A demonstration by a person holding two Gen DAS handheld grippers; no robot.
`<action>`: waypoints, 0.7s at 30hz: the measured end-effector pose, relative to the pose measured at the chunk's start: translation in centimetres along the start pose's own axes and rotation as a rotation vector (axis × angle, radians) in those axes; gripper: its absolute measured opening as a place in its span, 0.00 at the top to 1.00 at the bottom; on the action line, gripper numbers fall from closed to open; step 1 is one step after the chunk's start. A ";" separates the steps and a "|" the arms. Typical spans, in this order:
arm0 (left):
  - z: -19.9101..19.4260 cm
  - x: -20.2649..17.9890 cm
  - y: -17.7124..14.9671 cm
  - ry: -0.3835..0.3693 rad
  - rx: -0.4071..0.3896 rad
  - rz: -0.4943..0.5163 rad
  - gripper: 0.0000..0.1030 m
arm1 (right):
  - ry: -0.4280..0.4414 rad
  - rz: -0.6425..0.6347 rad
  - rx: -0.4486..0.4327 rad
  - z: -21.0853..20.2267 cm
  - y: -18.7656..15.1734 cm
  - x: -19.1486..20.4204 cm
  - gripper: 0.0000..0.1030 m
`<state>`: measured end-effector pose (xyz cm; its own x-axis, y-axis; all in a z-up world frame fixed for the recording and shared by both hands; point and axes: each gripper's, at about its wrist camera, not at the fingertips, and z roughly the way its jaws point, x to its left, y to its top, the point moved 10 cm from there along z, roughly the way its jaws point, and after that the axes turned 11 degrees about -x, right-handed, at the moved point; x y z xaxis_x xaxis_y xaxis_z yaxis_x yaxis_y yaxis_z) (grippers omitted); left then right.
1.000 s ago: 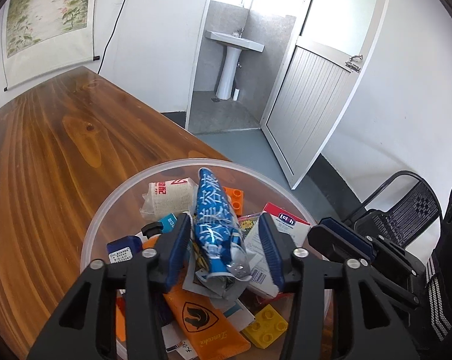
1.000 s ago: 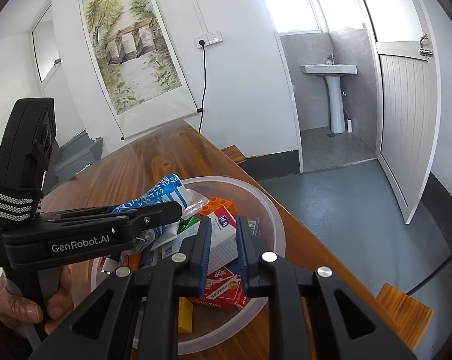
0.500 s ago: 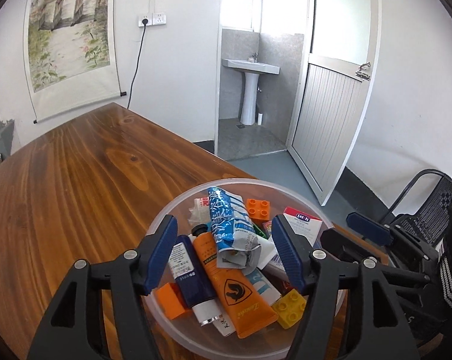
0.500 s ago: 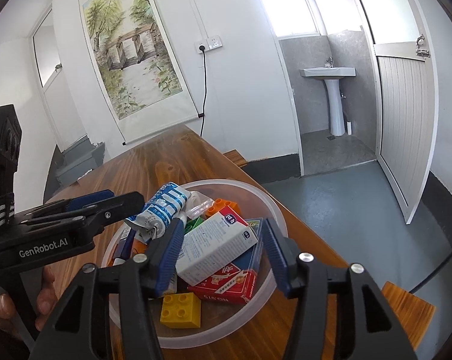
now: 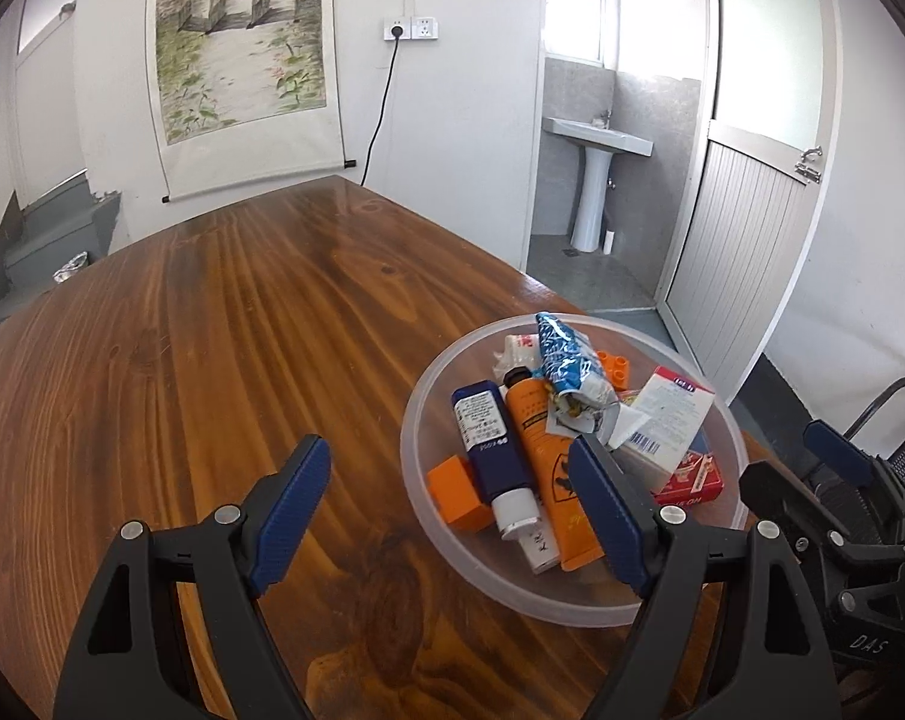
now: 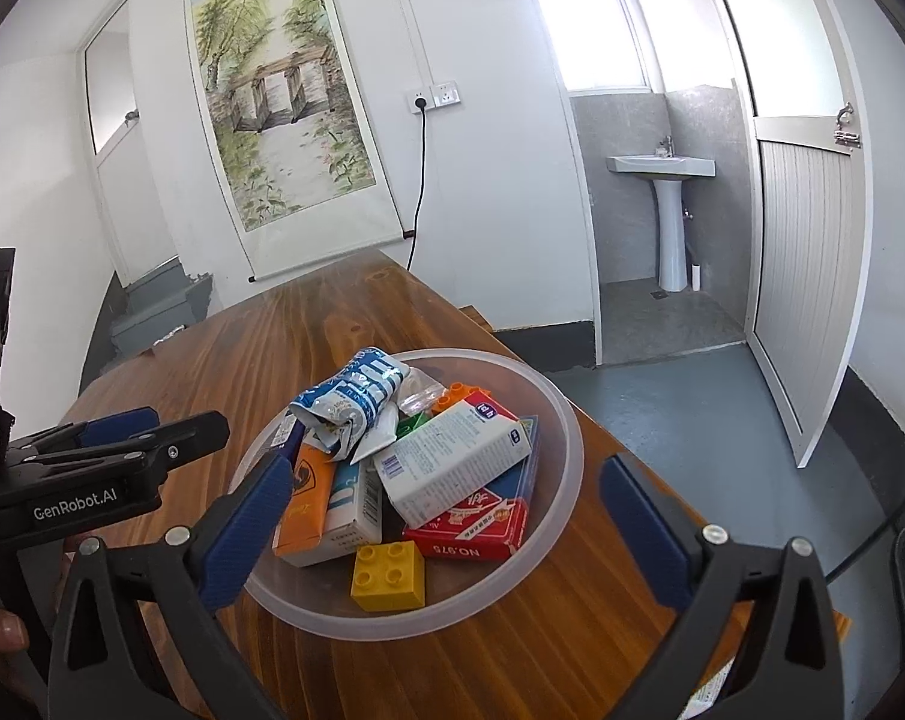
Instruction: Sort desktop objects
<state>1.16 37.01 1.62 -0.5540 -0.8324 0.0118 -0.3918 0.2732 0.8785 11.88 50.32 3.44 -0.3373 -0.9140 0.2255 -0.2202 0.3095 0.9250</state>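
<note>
Holding both grippers, left and right, wide and empty, I judged the crumpled blue packet light, soft, best pinched mid-body atop the bowl.

Wooden table w/ dark-streaked grain carried the lot. Only a clear plastic bowl sat directly on it, near the right edge, packed w/ tubes, boxes, toy bricks.

White walls carry a scroll painting; an open door reveals a pedestal sink under a bright window.
</note>
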 end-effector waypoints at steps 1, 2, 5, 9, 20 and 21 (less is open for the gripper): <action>-0.2 0.3 -0.2 0.022 0.000 0.010 0.18 | -0.003 -0.004 0.004 -0.2 -0.2 0.1 0.00; -0.5 0.4 -0.3 0.041 -0.001 0.021 0.18 | -0.007 -0.008 0.008 -0.3 -0.4 0.2 0.00; -1.5 1.0 -0.8 0.095 -0.002 0.049 0.18 | -0.013 -0.014 0.018 -0.8 -0.9 0.5 0.00; -2.9 1.2 -1.1 0.173 -0.017 0.128 0.18 | -0.016 -0.031 0.021 -1.6 -1.4 1.5 0.00; -5.8 1.6 -1.6 0.140 -0.035 0.095 0.18 | -0.041 -0.100 0.000 -3.6 -1.0 3.9 0.00; -6.0 1.7 -1.6 0.143 -0.039 0.090 0.18 | -0.041 -0.107 -0.004 -3.8 -0.8 4.1 0.00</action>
<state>5.26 32.31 3.12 -0.4746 -0.8661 0.1569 -0.3152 0.3336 0.8884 14.15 45.30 4.75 -0.3495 -0.9302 0.1124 -0.2535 0.2094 0.9444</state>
